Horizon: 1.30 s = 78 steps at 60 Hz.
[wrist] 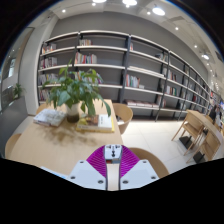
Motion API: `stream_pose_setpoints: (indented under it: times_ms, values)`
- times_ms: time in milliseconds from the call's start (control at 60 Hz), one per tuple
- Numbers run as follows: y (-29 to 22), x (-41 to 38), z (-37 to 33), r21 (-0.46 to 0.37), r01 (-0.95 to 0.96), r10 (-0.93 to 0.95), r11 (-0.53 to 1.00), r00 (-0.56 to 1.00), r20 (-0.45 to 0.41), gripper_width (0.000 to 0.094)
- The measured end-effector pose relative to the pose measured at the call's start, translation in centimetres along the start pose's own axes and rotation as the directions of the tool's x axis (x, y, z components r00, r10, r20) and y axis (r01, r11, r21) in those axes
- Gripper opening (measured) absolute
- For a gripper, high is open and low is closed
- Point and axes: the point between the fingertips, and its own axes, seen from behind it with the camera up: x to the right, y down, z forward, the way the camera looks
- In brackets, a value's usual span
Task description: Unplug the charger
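Observation:
My gripper (pixel 112 156) points out over a wooden table. Its two magenta pads (pixel 98 160) close in on a small white charger (pixel 112 151) with dark marks on its face, held between the fingertips. The charger is lifted clear of the table, and I see no socket or cable around it.
The round wooden table (pixel 40 145) lies ahead and to the left, with a potted green plant (pixel 78 90) and a stack of papers (pixel 48 116) on it. A wooden chair (pixel 122 112) stands behind the table. Long bookshelves (pixel 110 60) line the back wall. More chairs and tables (pixel 195 128) stand beyond to the right.

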Motion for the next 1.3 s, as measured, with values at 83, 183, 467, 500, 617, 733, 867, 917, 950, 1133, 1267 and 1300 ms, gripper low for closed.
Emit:
stream_pose_setpoints:
  times_ms: [83, 183, 467, 500, 617, 733, 867, 917, 950, 1133, 1267, 1300]
  values:
    - [5.5, 0.8, 1.5, -0.102, 0.01, -0.008, 0.995, 1.0, 0.026, 0.0132]
    - [9.4, 1.1, 2.3, -0.16, -0.014, 0.023, 0.987, 0.998, 0.056, 0.0149]
    - [15.7, 1.8, 2.9, -0.269, -0.006, 0.023, 0.963, 0.998, 0.059, 0.0278]
    - [16.0, 1.6, 2.7, -0.277, 0.0, 0.02, 0.961, 0.998, 0.067, 0.0349]
    - [14.9, 0.7, 1.3, -0.273, 0.027, 0.0, 0.962, 0.995, 0.098, 0.0577]
    - [9.1, 0.4, -1.7, -0.176, 0.015, -0.001, 0.984, 0.997, 0.083, 0.0627]
    - [2.5, -0.1, -8.2, -0.065, 0.006, -0.003, 0.998, 0.999, 0.046, 0.0679]
    - [0.6, -0.9, -10.9, -0.028, 0.001, 0.0, 1.0, 0.999, 0.045, 0.0687]
    - [0.0, -1.3, -12.6, -0.006, -0.007, 0.007, 1.0, 0.999, 0.051, 0.0686]
    - [-0.9, -4.8, -21.3, 0.039, -0.019, 0.015, 0.999, 0.995, 0.102, 0.069]
    - [1.7, -7.2, -25.2, 0.012, -0.012, 0.01, 1.0, 0.992, 0.126, 0.0689]
    - [2.5, -7.6, -26.2, 0.003, -0.01, 0.01, 1.0, 0.991, 0.132, 0.0688]
